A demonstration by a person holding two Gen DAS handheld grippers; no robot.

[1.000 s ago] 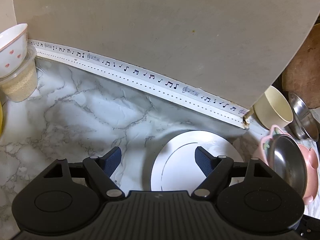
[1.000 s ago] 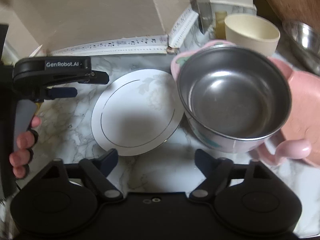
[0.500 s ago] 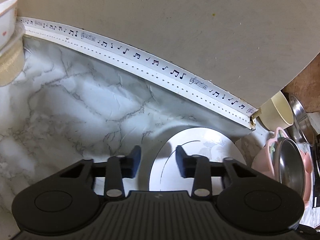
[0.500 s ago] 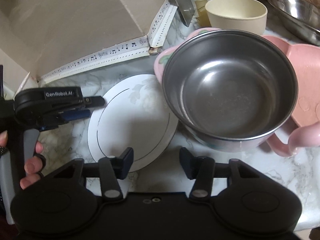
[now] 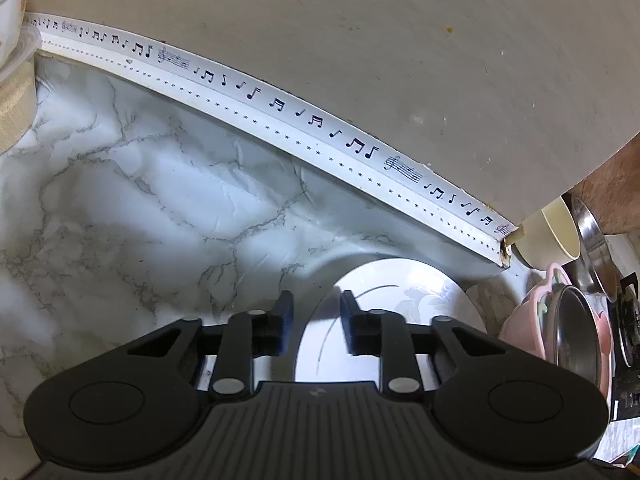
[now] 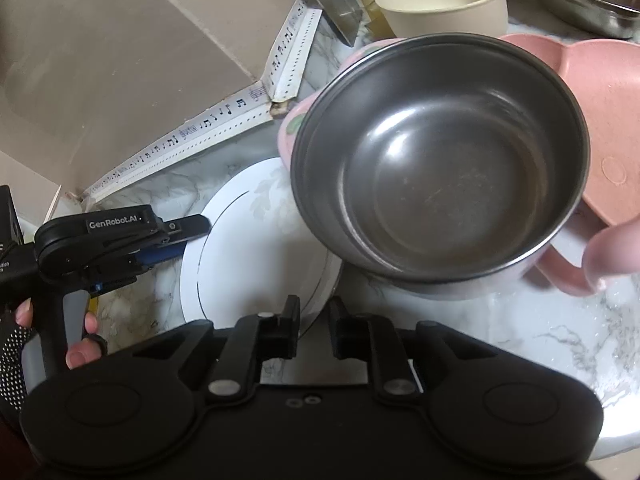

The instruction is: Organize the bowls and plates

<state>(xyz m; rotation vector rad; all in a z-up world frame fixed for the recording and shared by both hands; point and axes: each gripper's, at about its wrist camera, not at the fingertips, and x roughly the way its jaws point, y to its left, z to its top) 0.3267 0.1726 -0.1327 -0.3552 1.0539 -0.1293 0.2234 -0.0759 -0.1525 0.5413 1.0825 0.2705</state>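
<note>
- Surface: white marble-pattern countertop (image 5: 168, 208), grey veins, covering looks slightly creased.
- White trim strip printed with music notes (image 5: 280, 120) runs along the far edge where the countertop meets the beige wall; it turns a corner in the right wrist view.
- White round plate (image 6: 248, 264) lies flat on the countertop, near centre, thin line ring inside the rim, faint leaf print.
- Pink-sided steel bowl (image 6: 440, 160) right of the plate, its rim overlapping the plate's right edge in view; contact unclear.
- Pink plate (image 6: 600, 120) far right, behind the bowl.
- Cream cup (image 6: 444, 0) at the far right, near the trim corner.
- Clear tub of grain (image 5: 16, 112) at the far left edge.
</note>
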